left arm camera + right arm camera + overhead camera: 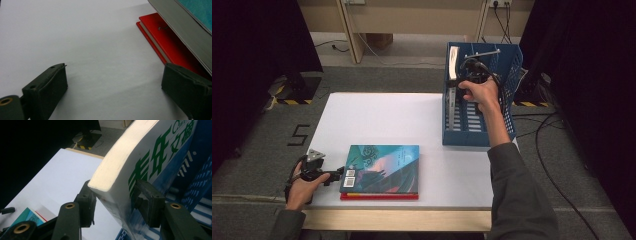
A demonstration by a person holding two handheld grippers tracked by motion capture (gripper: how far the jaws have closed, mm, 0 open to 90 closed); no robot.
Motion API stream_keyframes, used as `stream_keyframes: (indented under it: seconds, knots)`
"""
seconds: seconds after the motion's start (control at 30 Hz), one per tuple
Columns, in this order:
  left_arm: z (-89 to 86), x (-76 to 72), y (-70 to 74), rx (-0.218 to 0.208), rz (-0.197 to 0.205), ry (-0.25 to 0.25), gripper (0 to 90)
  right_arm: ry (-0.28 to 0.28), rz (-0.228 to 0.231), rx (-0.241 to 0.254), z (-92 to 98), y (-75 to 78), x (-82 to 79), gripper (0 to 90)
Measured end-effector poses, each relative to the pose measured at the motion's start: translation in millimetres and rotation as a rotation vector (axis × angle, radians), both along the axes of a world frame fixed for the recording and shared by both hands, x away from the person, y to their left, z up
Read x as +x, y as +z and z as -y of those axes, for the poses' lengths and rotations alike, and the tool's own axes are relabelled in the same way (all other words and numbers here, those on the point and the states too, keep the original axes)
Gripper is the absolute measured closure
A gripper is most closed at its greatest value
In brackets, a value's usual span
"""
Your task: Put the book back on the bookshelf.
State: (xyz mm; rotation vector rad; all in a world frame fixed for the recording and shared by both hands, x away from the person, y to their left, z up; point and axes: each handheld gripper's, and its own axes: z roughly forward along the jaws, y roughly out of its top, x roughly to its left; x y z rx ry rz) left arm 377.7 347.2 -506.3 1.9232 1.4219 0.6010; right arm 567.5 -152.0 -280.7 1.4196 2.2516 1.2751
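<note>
Right claw point(112, 202): jaws astride the white book point(140, 157), pads barely parted from it
Book: upright in the blue rack point(502, 125) — worktop's far right corner, spine vertical
Left claw point(115, 92): open, empty — beside the teal book point(382, 167), near edge

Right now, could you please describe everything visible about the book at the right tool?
The book is a thick paperback with a white cover printed in large green characters and cream page edges. It stands upright, slightly bowed, at the left end of the blue slotted file rack. The right tool straddles its corner, one jaw at each cover; whether the pads press is unclear.
</note>
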Motion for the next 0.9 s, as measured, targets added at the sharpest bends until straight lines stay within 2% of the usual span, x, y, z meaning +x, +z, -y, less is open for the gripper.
stream_keyframes:
  seconds: [0.07,0.13,0.2,0.33,0.6,0.7,0.77,0.9]
  knots:
    - [-0.1,0.0,0.0,0.001,-0.001,-0.001,5.3,0.006,0.003,0.000,1.3,-0.4,-0.7,52.4]
    - [0.0,0.0,0.0,0.000,0.000,0.000,5.3,0.010,0.002,0.035,6.2,-0.9,-5.0,49.9]
    - [0.0,0.0,0.0,0.000,0.000,0.000,5.2,0.014,-0.004,0.047,7.6,-1.5,-6.6,48.7]
    - [0.1,-0.1,0.0,0.000,0.000,0.000,5.3,0.021,0.001,0.047,12.8,-2.9,-13.4,45.2]
    - [0.3,0.0,-0.2,-0.003,0.002,0.002,5.2,0.038,-0.009,0.021,18.3,-3.8,-21.6,41.0]
    - [0.2,-0.1,-0.1,-0.001,0.001,0.001,5.3,0.030,-0.001,-0.005,19.2,-1.8,-25.7,41.4]
    - [0.2,0.0,-0.1,-0.003,0.002,0.002,5.3,0.025,0.011,-0.010,20.9,-0.6,-28.1,40.5]
    - [0.3,0.0,-0.2,-0.003,0.002,0.002,5.3,0.013,0.004,-0.016,28.1,-2.3,-33.3,37.8]
